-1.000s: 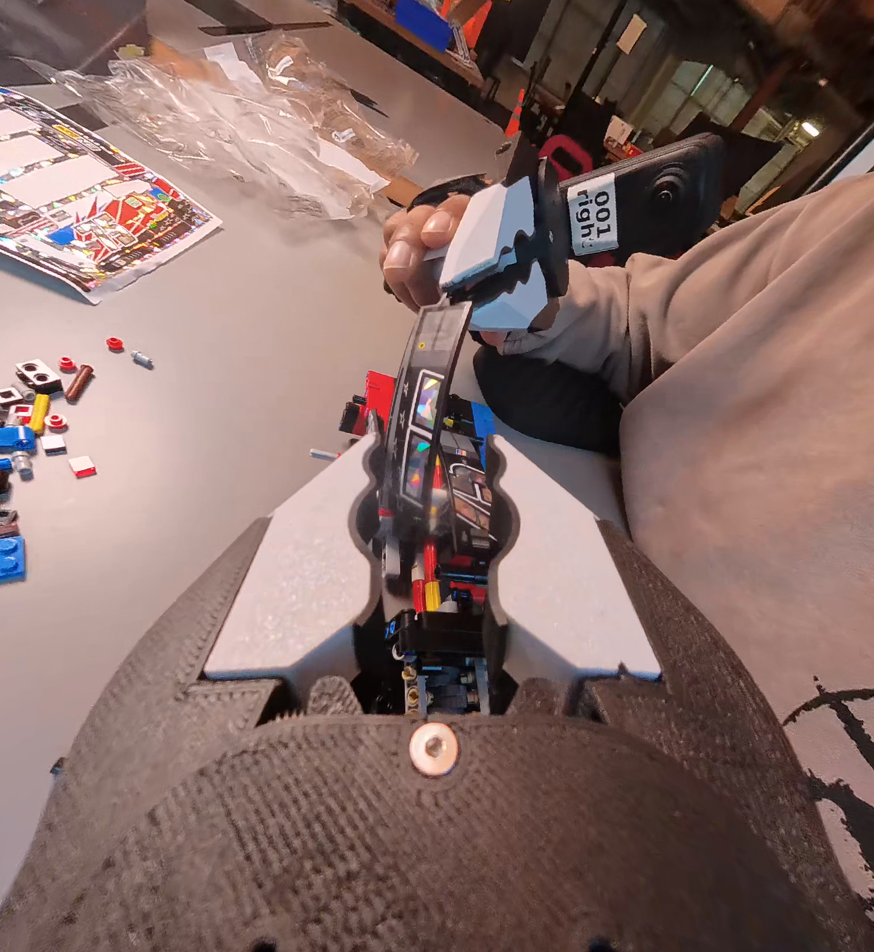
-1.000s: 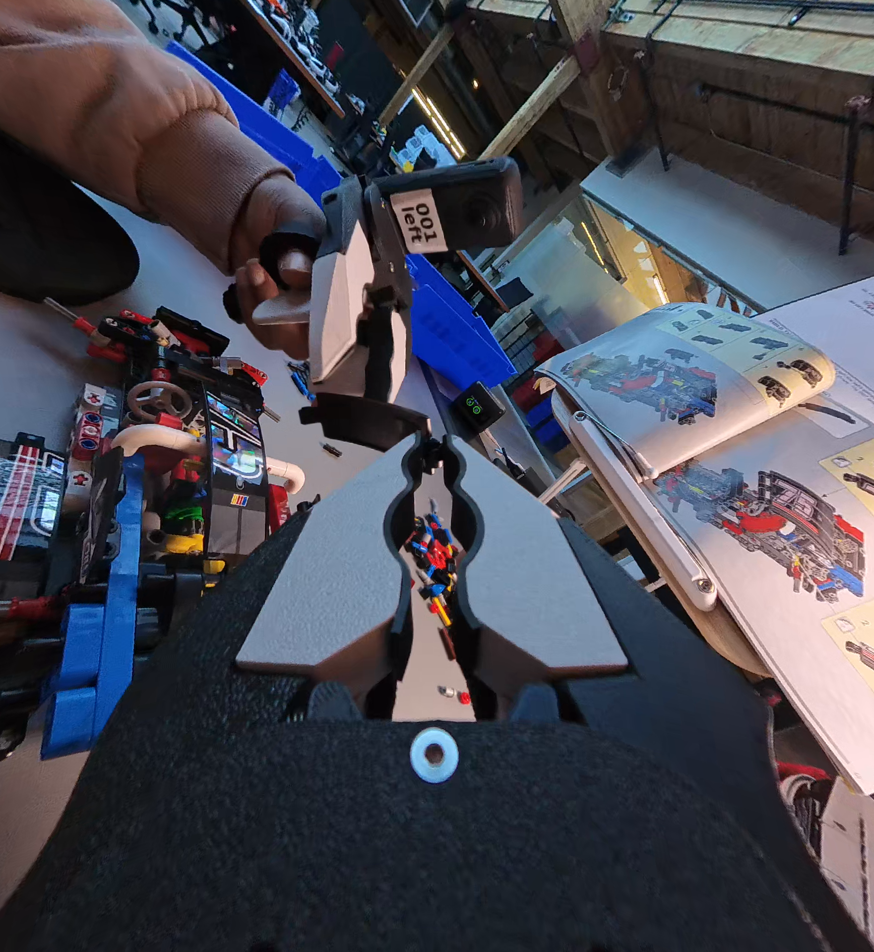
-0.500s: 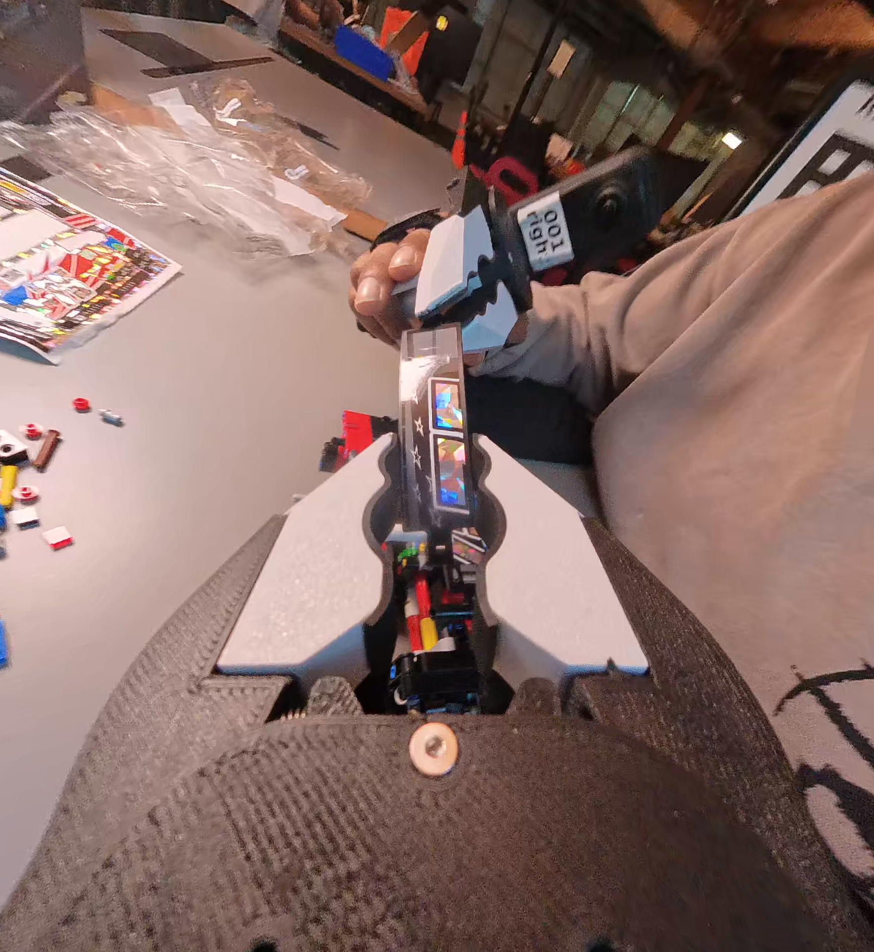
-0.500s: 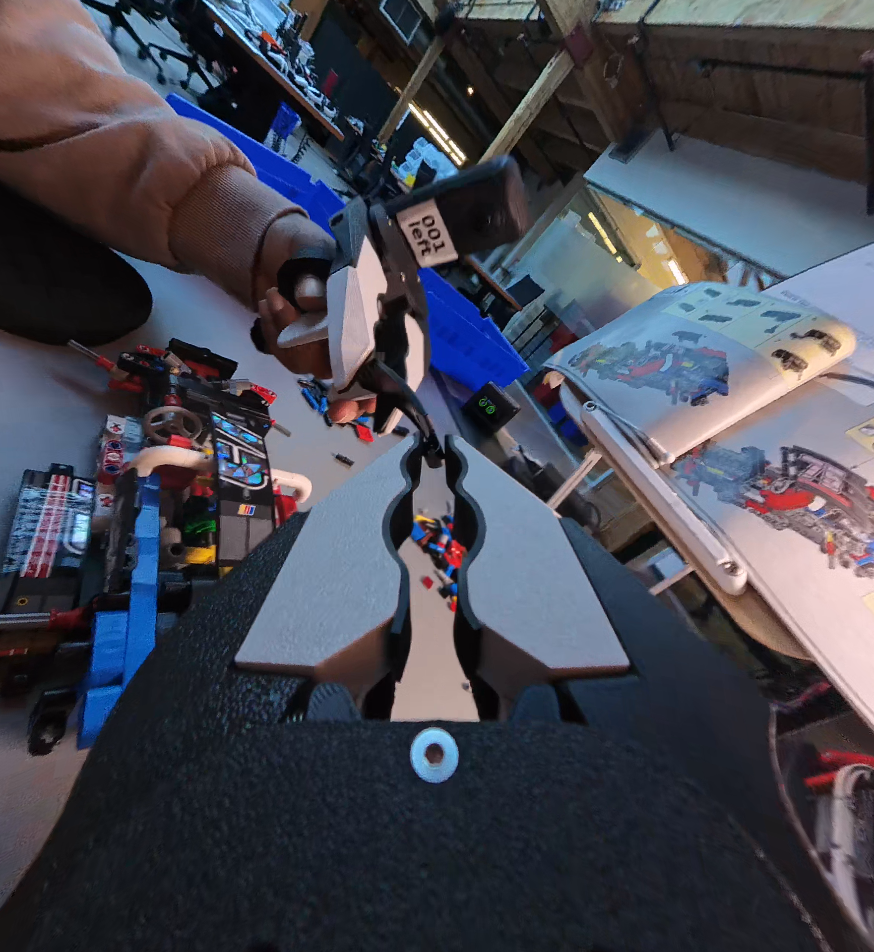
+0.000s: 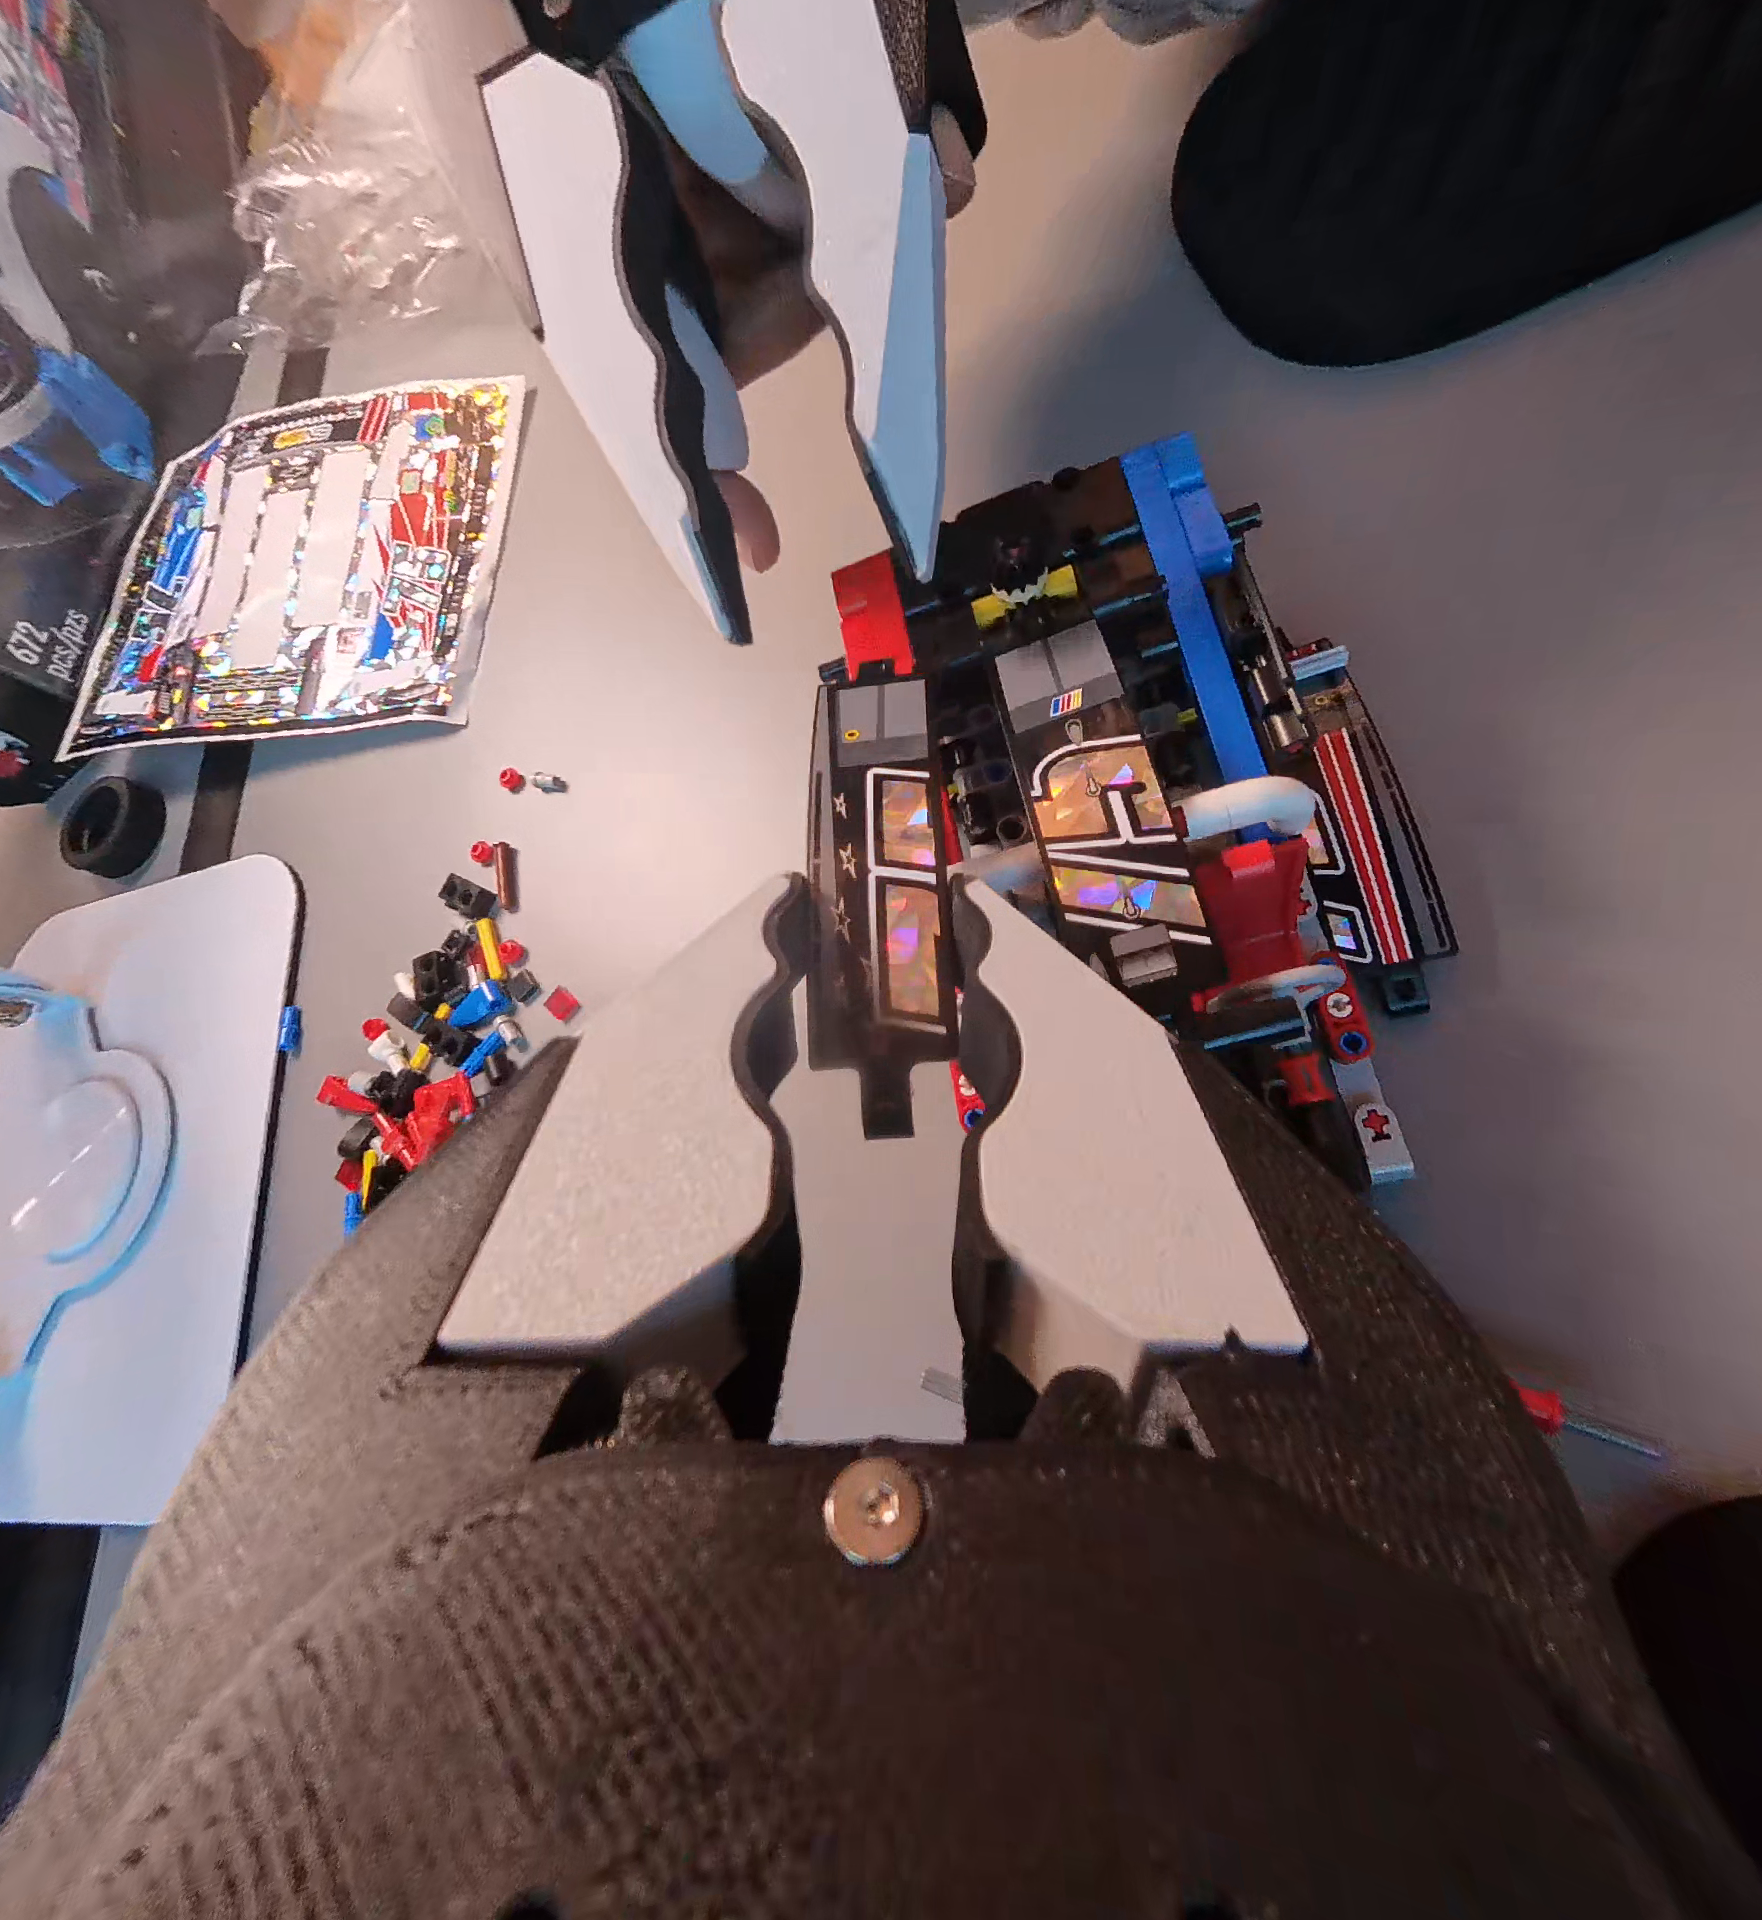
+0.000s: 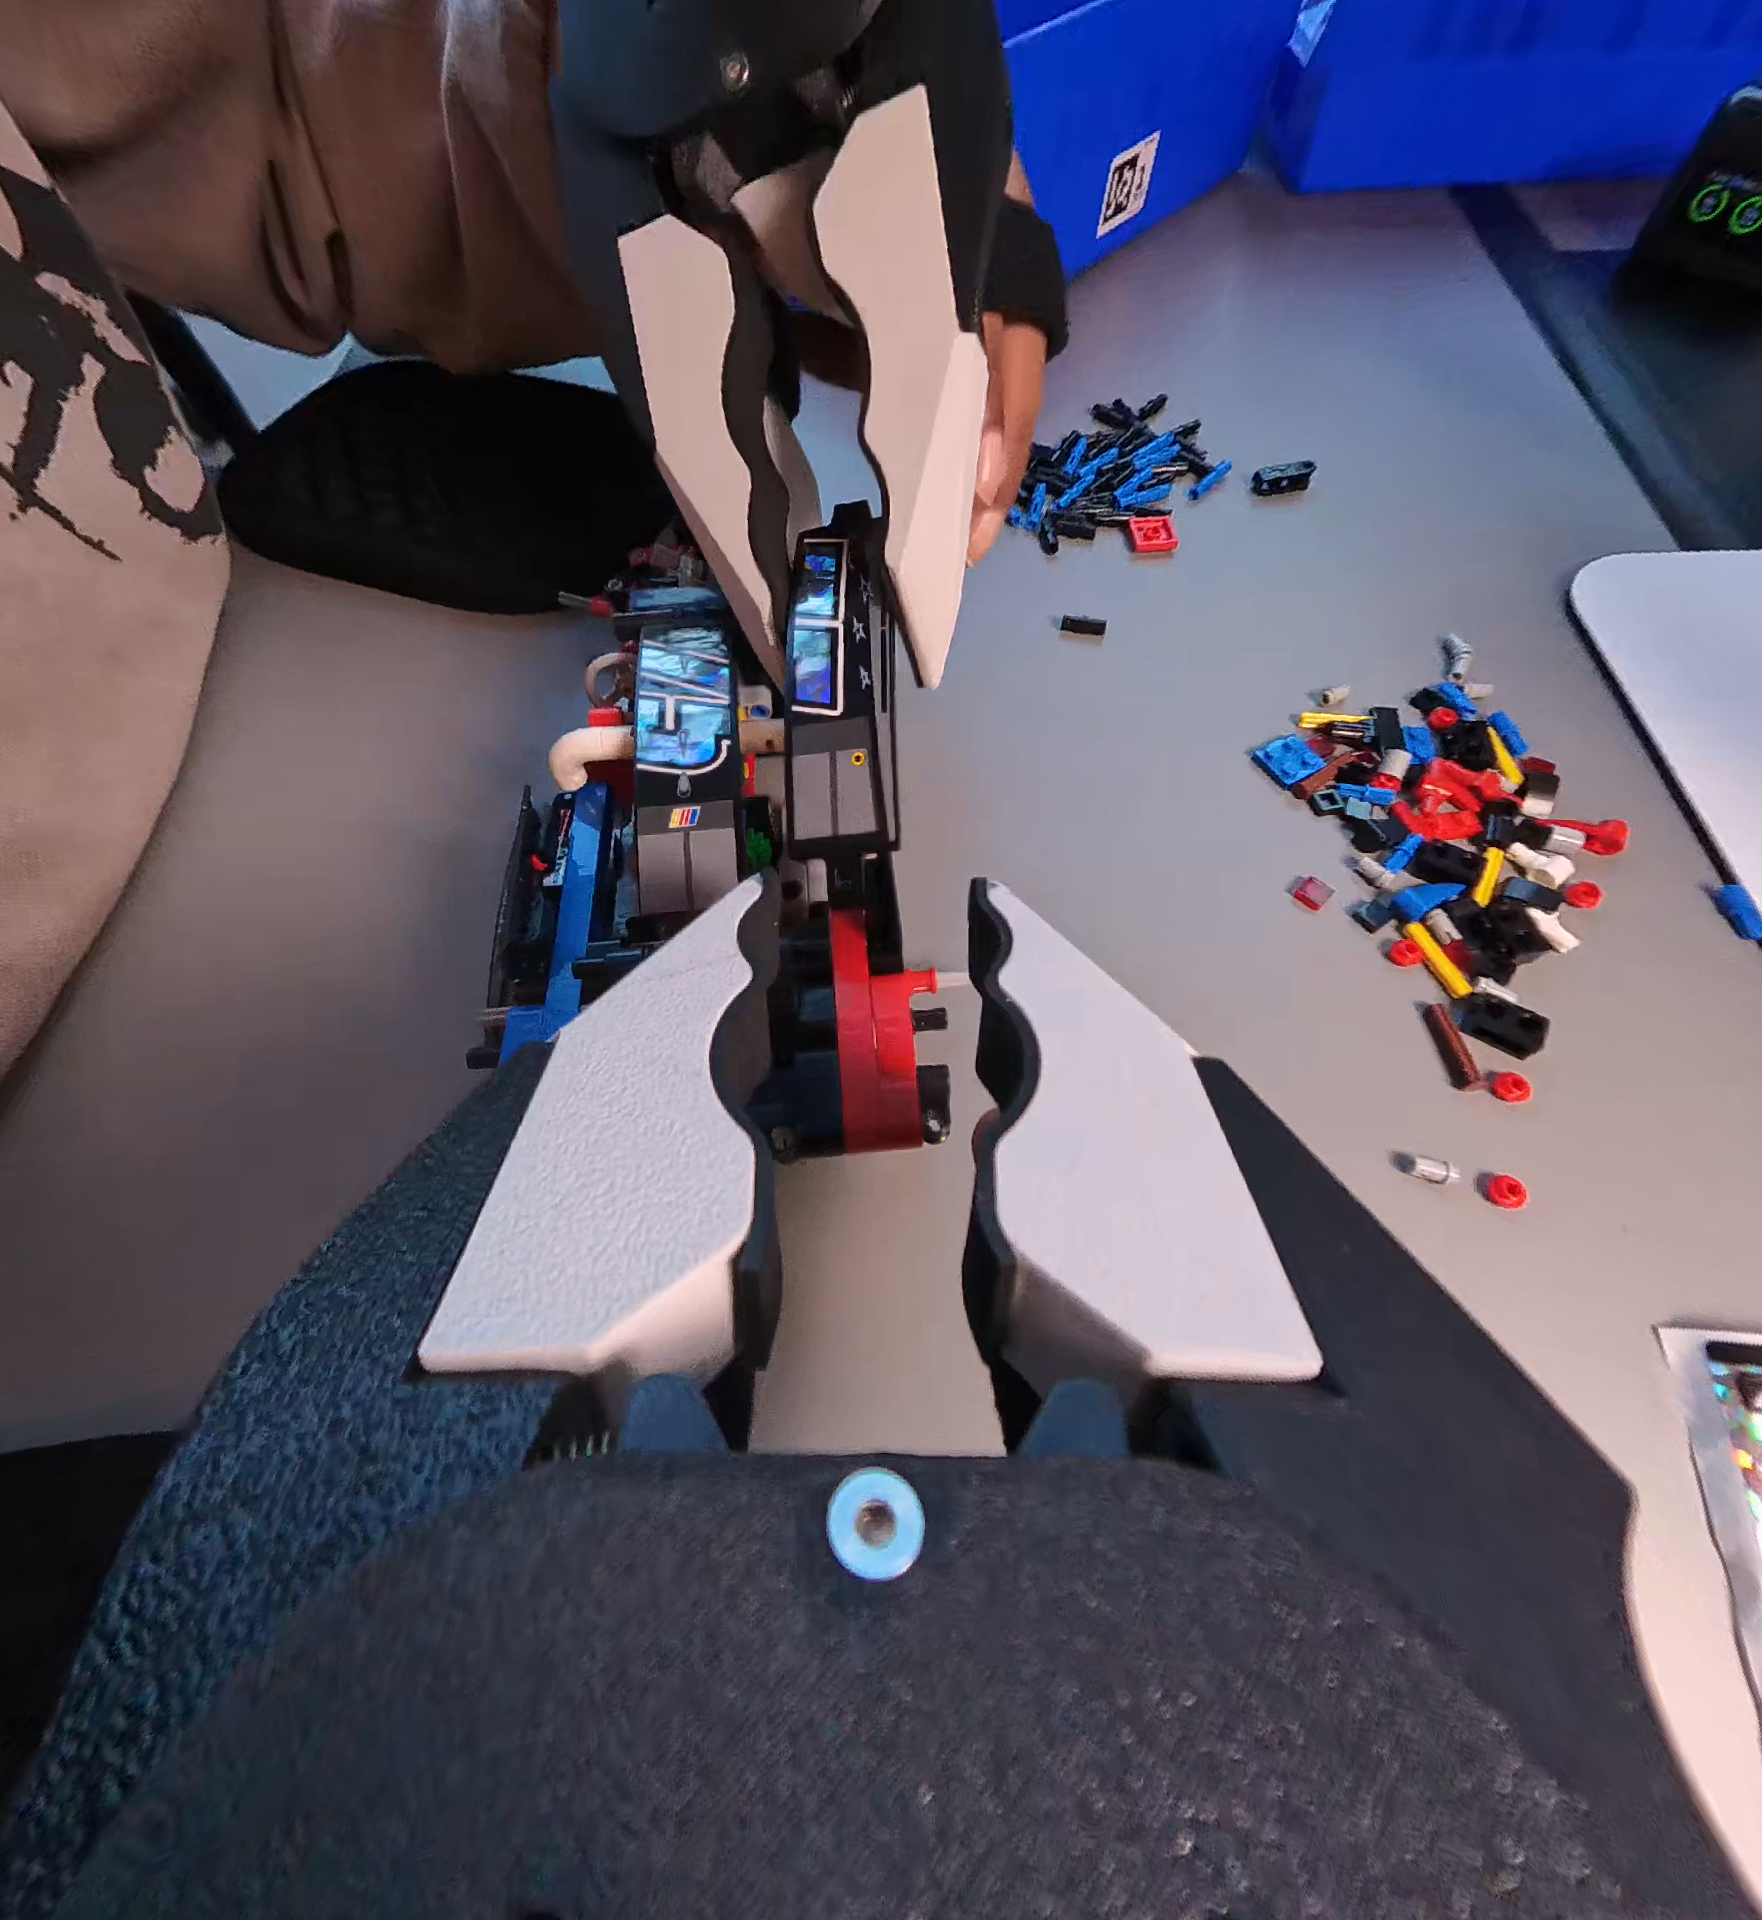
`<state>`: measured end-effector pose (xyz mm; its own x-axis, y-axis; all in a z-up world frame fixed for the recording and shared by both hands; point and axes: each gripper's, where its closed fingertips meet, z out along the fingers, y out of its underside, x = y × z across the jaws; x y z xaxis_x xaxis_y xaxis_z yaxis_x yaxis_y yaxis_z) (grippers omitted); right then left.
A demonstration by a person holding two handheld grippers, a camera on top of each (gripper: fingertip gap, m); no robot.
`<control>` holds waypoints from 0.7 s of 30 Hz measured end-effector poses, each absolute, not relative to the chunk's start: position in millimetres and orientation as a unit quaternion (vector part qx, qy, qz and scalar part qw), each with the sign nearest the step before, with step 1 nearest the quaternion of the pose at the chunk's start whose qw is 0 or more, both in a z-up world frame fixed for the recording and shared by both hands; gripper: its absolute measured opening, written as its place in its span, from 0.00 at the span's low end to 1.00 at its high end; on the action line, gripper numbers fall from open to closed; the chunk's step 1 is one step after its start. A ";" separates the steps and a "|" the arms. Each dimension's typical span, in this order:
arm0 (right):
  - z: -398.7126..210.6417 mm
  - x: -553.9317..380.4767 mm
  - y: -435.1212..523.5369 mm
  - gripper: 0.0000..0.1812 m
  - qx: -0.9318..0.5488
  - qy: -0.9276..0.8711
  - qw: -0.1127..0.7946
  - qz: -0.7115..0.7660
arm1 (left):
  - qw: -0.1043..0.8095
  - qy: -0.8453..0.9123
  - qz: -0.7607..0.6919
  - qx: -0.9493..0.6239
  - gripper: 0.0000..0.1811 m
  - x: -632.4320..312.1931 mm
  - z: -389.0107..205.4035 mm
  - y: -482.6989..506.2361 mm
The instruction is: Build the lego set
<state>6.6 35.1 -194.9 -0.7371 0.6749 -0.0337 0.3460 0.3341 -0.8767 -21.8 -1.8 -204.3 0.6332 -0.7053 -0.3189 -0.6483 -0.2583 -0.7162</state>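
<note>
The grey table point(image 5: 648, 727) carries the half-built lego car point(image 5: 1116, 790), lying flat just right of centre in the left wrist view. The left gripper point(image 5: 877, 899) stands with its jaws parted around the black stickered side panel point(image 5: 882, 894) on the car's left edge; whether the fingers press the panel cannot be told. The right gripper point(image 6: 872, 894) is spread wide at the opposite end, straddling the car's red block point(image 6: 872, 1029) without clear contact. Bare tabletop lies between the car and a pile of loose pieces point(image 5: 441, 1029) to the left, with a foil sticker sheet point(image 5: 305, 561) and a white plate point(image 5: 191, 1039) farther out. Two stray small bits point(image 5: 534, 779) sit apart on the open grey.
</note>
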 end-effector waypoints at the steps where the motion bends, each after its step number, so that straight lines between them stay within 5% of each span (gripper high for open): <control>1: -197.7 6.7 32.8 0.19 -0.315 -0.806 0.164 0.474 | 0.433 0.427 -0.033 -0.793 0.13 -21.5 -204.1 -0.4; 21: -208.3 -8.2 34.3 0.04 -0.311 -0.839 0.185 0.407 | 0.384 0.395 -0.053 -0.833 0.13 -44.4 -200.7 -23.7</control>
